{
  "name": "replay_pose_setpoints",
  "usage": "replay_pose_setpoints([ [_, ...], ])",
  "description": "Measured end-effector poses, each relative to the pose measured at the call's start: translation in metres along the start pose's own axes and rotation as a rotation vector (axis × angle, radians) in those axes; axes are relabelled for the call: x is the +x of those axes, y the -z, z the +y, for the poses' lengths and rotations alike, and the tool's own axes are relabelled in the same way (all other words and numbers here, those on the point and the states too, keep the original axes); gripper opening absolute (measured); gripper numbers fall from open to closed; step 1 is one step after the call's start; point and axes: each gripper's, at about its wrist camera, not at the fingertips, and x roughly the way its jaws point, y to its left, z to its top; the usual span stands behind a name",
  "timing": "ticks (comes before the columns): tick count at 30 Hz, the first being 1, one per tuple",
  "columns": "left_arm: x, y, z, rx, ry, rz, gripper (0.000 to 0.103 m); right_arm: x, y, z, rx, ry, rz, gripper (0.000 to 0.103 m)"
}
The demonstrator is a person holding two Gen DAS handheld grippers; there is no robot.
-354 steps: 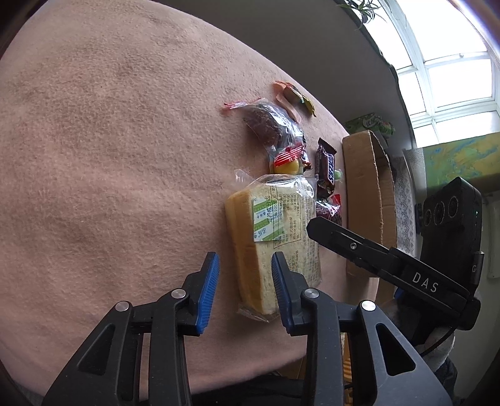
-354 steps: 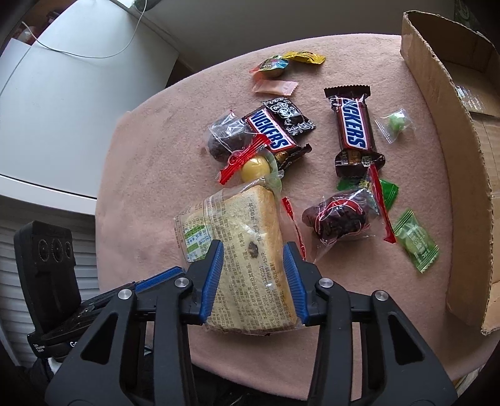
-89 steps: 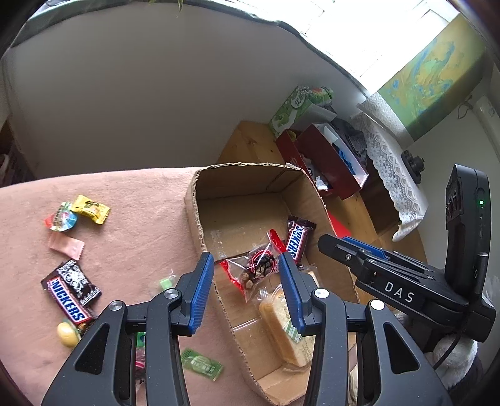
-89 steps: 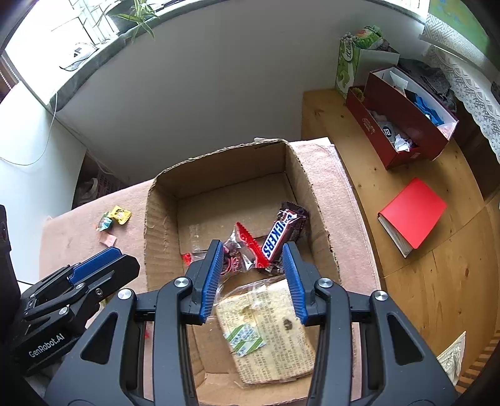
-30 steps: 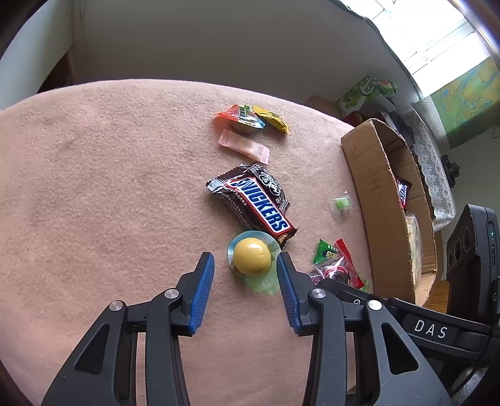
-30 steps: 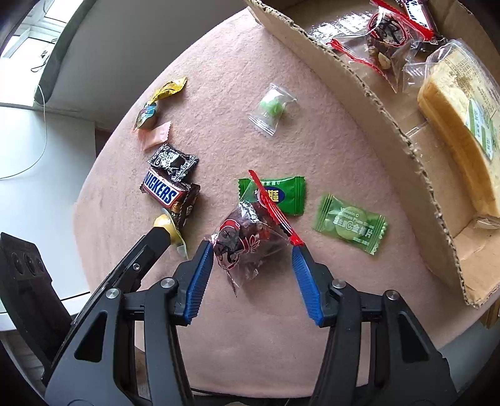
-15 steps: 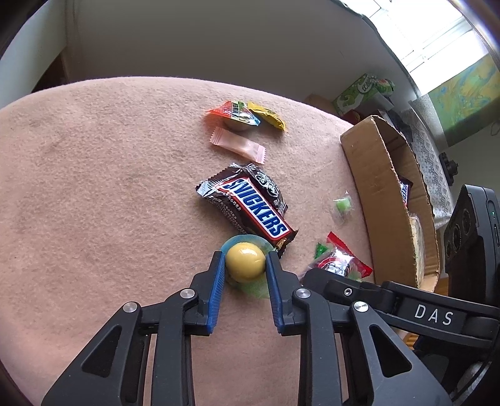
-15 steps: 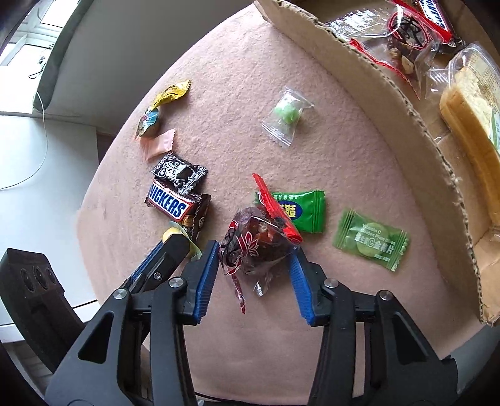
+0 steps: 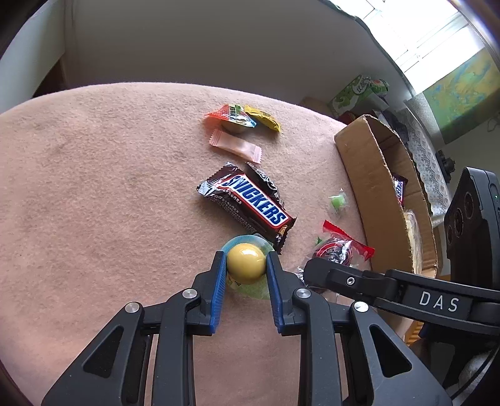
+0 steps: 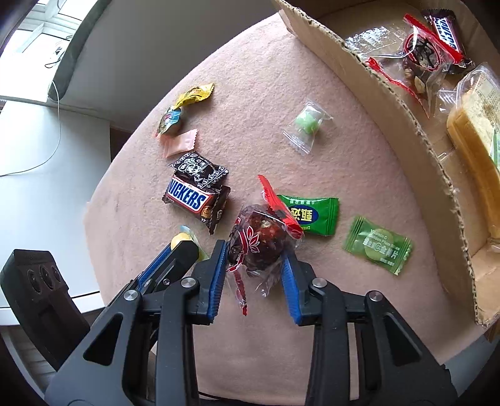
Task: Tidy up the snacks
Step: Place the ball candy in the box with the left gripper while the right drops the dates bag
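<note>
Three snacks in cardboard box (image 10: 403,103) — Snickers (image 10: 447,29), nut bag (image 10: 422,59), bread (image 10: 475,137).

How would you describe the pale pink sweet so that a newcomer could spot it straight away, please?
Start at the cardboard box on the pink cloth, then move away from it to the Snickers bar. Just beyond the bar lies the pink sweet, in front of an orange-lidded cup and a yellow sweet. It alone is a flat, plain pink packet with crimped ends.
</note>
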Motion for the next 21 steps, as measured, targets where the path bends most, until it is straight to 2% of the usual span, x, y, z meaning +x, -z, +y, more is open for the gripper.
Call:
replay_pose_setpoints([
  [9, -0.02, -0.005, -0.004, -0.011, 0.019, -0.038, 0.024, -0.033, 0.005, -0.001, -0.052, -0.021, -0.04, 0.035],
  [14, -0.029, -0.011, -0.021, 0.017, 0.046, -0.062, 0.024, -0.06, 0.005, 0.0, -0.093, -0.016, -0.086, 0.035],
  [21, -0.031, -0.024, -0.052, 0.066, 0.093, -0.074, 0.024, -0.096, 0.003, -0.021, -0.108, 0.009, -0.15, 0.035],
])
